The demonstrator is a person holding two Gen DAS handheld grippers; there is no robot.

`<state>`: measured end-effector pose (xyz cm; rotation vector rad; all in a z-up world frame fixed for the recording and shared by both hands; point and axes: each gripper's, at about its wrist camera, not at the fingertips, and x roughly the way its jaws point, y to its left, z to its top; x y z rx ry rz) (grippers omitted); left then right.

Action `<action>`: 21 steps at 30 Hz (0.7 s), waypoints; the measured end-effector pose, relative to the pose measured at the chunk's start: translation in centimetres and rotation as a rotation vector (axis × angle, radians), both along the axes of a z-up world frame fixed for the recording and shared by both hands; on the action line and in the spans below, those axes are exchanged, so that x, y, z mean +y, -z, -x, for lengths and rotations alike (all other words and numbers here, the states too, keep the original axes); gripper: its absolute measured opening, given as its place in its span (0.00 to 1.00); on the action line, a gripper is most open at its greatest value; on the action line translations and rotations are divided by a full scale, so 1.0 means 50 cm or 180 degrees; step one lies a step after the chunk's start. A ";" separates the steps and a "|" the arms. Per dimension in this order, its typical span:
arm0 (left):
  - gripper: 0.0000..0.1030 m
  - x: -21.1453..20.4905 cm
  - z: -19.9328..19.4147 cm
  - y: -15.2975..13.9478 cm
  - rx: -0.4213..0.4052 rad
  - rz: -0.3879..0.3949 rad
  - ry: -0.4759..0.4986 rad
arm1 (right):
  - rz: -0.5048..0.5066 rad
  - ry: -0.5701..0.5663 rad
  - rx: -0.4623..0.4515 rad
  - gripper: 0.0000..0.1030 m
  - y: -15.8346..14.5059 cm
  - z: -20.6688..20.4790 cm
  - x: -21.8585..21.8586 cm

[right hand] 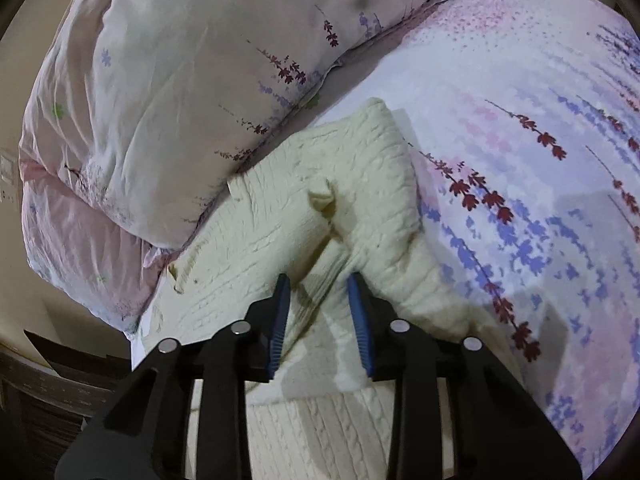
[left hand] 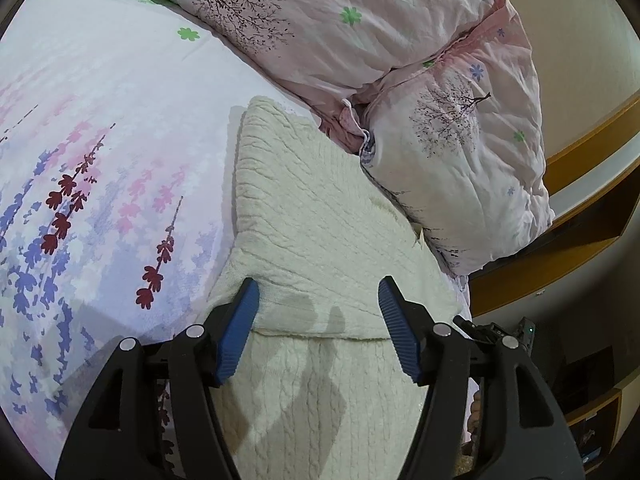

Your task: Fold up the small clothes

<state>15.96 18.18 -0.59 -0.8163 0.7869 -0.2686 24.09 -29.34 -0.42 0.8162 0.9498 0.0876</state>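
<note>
Bedsheet (left hand: pixel 100 152) with purple flowers lay leftmost, the cream knit sweater (left hand: pixel 320 208) folded on it beside the pink duvet (left hand: pixel 460 152). Left tool (left hand: pixel 318 300) hovered released over the sweater; right tool (right hand: pixel 318 292) stood part-open, gripping nothing, above a fold.

I am looking into a bedroom in a home. A bed (left hand: pixel 100 128) fills my view, made up with a floral sheet, and a rumpled quilt (left hand: pixel 400 40) in matching print is heaped along one side. Plain walls (left hand: pixel 580 40) and wooden furniture (left hand: pixel 580 160) stand beyond it.
</note>
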 end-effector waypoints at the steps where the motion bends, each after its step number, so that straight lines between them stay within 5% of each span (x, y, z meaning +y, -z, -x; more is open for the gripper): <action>1: 0.62 0.000 0.000 0.000 -0.0003 -0.0005 0.0002 | -0.0011 0.0014 -0.0005 0.22 0.002 -0.004 0.000; 4: 0.62 0.000 0.000 0.000 0.0000 0.0010 0.0004 | 0.0014 0.0023 -0.0030 0.14 0.004 -0.015 0.003; 12: 0.63 -0.001 0.001 0.000 -0.0003 0.0015 0.0011 | -0.0155 0.0006 -0.0029 0.14 0.008 -0.016 -0.001; 14: 0.63 -0.001 0.001 0.000 0.0000 0.0024 0.0009 | -0.0073 0.0005 -0.0073 0.06 0.003 -0.016 0.001; 21: 0.63 0.000 0.001 0.000 0.0002 0.0034 0.0014 | 0.0422 0.0100 -0.0583 0.06 -0.096 0.043 0.015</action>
